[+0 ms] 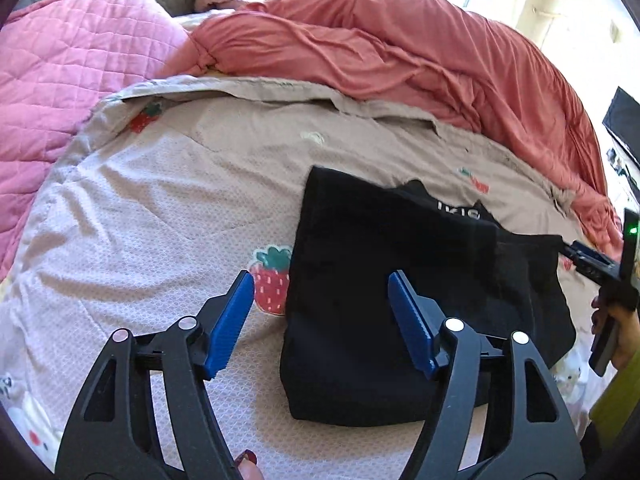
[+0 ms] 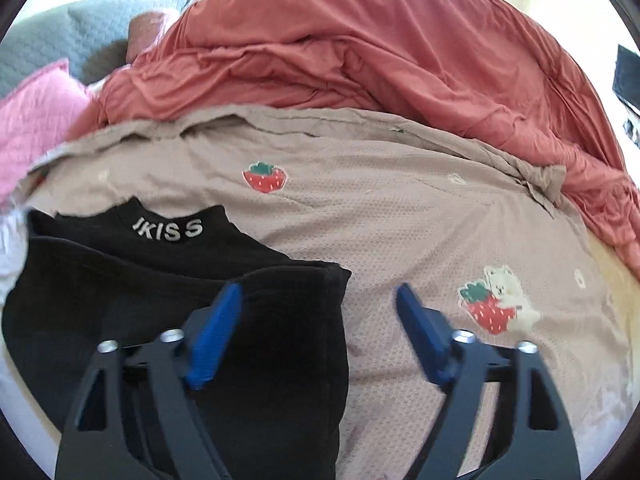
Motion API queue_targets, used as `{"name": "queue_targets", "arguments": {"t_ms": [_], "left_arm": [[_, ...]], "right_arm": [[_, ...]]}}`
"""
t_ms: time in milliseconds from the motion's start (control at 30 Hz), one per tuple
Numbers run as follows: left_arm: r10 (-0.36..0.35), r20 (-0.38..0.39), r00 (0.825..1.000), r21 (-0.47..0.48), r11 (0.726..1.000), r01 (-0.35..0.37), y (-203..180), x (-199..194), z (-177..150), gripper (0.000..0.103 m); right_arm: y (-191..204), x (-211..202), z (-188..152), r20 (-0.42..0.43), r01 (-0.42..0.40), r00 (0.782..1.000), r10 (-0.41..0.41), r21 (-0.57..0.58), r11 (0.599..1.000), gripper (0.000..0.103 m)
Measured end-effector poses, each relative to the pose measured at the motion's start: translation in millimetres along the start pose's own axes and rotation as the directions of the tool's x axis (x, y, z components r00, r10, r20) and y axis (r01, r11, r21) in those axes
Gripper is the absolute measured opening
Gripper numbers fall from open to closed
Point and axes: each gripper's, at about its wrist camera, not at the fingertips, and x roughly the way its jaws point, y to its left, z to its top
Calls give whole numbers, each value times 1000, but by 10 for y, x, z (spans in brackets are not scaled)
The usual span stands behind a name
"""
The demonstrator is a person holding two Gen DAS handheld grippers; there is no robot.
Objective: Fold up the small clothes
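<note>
A small black garment with white letters at its collar lies folded on the beige strawberry-print cover. My left gripper stands open above the garment's left edge, its blue pads apart with nothing pressed between them. In the right wrist view the same black garment lies at the left, its collar lettering facing up. My right gripper is open over the garment's right edge and grips nothing. The right gripper's tool and the hand holding it show at the far right of the left wrist view.
A bunched coral-red blanket runs along the back of the bed. A pink quilted cover lies at the left, with a grey quilted surface behind it. The beige cover stretches to the right of the garment.
</note>
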Motion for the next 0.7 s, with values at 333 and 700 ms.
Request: {"name": "queue_targets", "arguments": {"t_ms": [333, 700], "left_arm": [[31, -83, 996, 77, 997, -25, -33, 519, 225, 68], [94, -95, 991, 31, 995, -91, 11, 892, 387, 7]], "right_arm": [[-173, 147, -140, -62, -75, 995, 77, 43, 996, 83], [-144, 464, -82, -146, -161, 975, 166, 48, 986, 25]]}}
